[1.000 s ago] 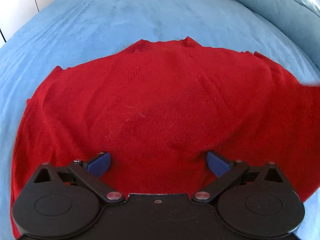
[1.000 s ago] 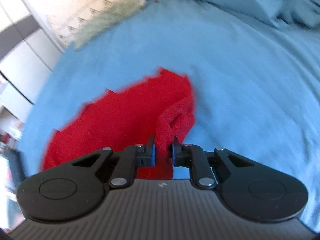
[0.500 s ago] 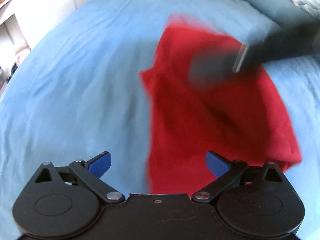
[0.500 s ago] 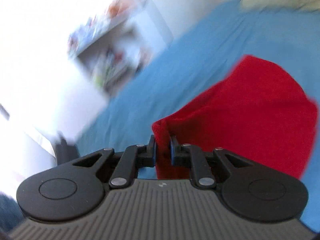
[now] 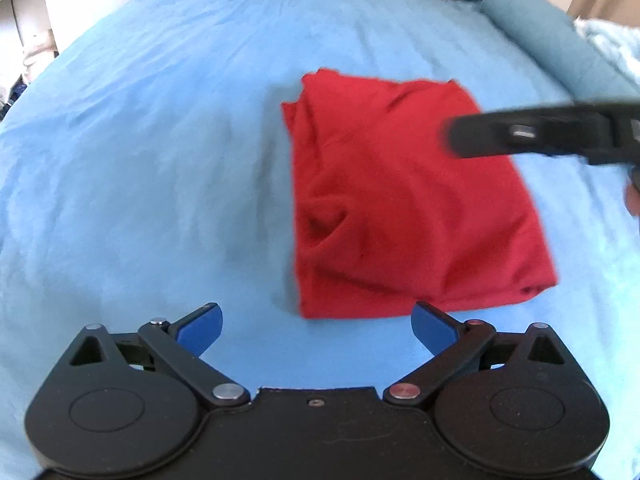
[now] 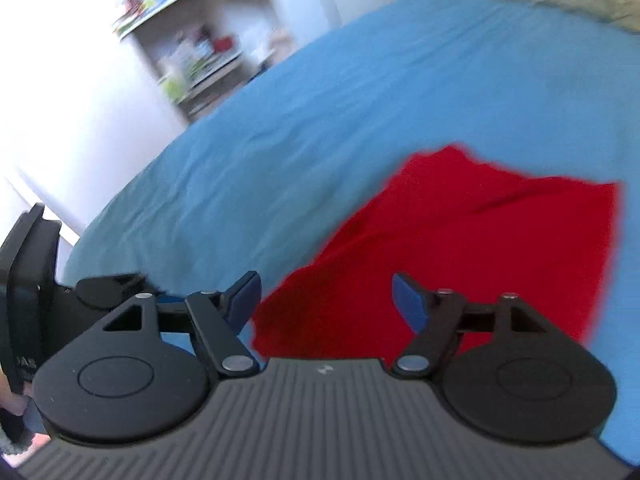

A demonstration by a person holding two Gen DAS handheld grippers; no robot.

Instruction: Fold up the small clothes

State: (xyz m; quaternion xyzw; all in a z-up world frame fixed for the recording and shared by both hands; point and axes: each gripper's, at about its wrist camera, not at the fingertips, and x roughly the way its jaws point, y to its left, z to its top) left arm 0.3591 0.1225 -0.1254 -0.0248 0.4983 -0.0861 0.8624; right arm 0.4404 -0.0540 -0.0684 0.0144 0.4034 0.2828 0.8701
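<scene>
Jaws wide, clear of sweater [image 5: 412,200]

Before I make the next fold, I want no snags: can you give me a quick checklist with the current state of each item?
1. Left tool open and holding nothing: ok.
2. Right tool open, no cloth between its fingers: ok.
3. Red sweater lies folded over on the blue bedsheet: ok.
4. Fold is smooth: not ok, a pucker shows near its left edge.
5. Edges underneath line up: cannot tell, hidden.
6. Right tool clear of the sweater: not ok, it hovers over the cloth.
</scene>
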